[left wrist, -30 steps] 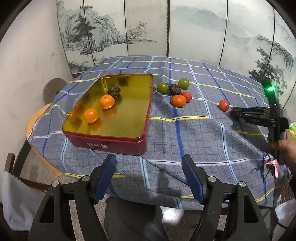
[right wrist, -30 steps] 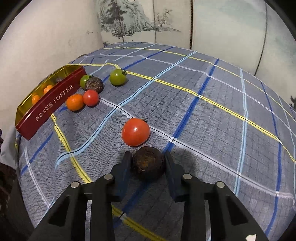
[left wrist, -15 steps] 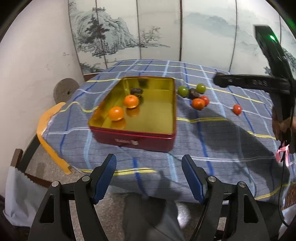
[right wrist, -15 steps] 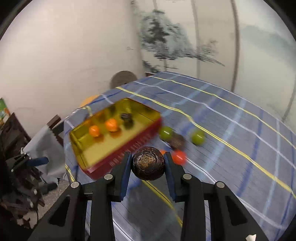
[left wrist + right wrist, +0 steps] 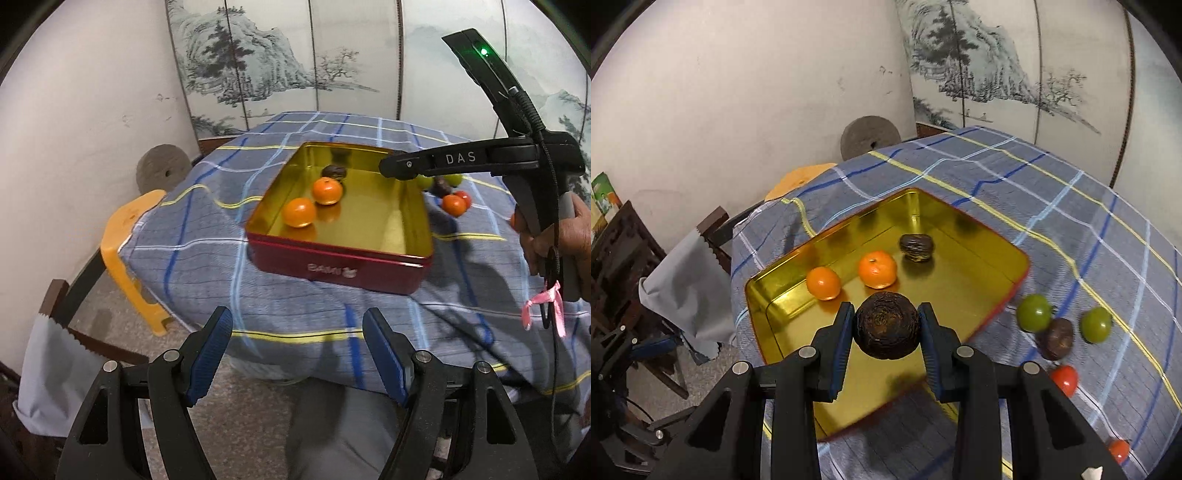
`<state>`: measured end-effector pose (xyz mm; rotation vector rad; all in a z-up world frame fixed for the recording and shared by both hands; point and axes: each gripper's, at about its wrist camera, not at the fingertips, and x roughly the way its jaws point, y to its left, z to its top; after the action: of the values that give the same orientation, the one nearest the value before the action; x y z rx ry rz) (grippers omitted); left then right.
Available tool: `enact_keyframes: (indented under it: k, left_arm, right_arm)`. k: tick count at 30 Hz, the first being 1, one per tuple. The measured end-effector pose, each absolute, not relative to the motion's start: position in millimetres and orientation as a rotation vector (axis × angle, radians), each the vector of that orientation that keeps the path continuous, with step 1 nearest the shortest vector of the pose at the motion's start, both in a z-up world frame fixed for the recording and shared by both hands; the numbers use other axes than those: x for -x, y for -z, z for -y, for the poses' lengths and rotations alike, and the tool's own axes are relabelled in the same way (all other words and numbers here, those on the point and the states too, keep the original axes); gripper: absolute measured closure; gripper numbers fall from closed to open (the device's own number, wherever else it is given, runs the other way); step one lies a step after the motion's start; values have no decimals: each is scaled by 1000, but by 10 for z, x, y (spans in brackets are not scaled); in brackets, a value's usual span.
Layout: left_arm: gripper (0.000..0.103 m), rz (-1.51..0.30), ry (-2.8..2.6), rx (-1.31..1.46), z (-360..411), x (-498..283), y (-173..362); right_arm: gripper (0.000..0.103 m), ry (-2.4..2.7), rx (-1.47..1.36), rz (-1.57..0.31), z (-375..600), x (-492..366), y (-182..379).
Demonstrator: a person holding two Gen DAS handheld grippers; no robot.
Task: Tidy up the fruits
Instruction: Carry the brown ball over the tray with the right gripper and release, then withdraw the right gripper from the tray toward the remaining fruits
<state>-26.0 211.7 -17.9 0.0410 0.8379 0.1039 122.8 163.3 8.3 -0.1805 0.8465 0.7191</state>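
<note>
Right tongs: the right gripper (image 5: 886, 328) was squeezed tight on a dark brown fruit (image 5: 887, 325); a blue pad pressed on each side of it; it hung in the air above the near end of the tin, not touching the bottom; from the left camera the right gripper (image 5: 397, 170) reached in from the right over the far right corner of the tin, and a hand (image 5: 557, 240) held its handle; the held fruit could not be seen from there.

Left tongs: the left gripper (image 5: 297, 356) stood wide with nothing between its blue pads (image 5: 208, 354); it was off the near edge of the table, well apart from the tin.

Tin: a red tin (image 5: 332, 269) with a shiny gold inside sat on the checked tablecloth (image 5: 207, 236); from the right camera the tin (image 5: 1015, 258) lay under the held fruit.

Fruit in the tin: two oranges (image 5: 823, 282) (image 5: 877, 268) sat side by side, near each other; another dark brown fruit (image 5: 916, 248) sat beyond them, near the far wall.

Fruit on the cloth: two green fruits (image 5: 1033, 312) (image 5: 1096, 325) lay just beside the tin with a brown fruit (image 5: 1055, 338) between them; a red fruit (image 5: 1065, 380) lay nearer the camera; another red fruit (image 5: 1118, 450) lay further off, at the picture's bottom right.

Around the table: a yellow stool (image 5: 125, 236) stood at the left side of the table; a painted screen (image 5: 277, 66) stood behind it.
</note>
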Motion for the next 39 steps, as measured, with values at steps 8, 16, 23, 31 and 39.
enact_keyframes:
  k: [8, 16, 23, 31, 39]
  left_arm:
    - [29, -862, -120, -50, -2208, 223, 265]
    - [29, -875, -127, -65, -2222, 215, 330]
    - [28, -884, -129, -66, -2232, 213, 366]
    - [28, -896, -127, -73, -2220, 207, 406]
    - [27, -898, -123, -94, -2148, 214, 413]
  right_arm:
    - [70, -734, 211, -890, -1927, -1229, 102]
    - [69, -736, 223, -910, -2126, -1251, 191]
    - [68, -722, 184, -905, -2164, -1300, 185]
    - [63, -750, 150, -868, -2137, -1222, 105]
    - [55, -777, 100, -837, -2056, -1089, 53]
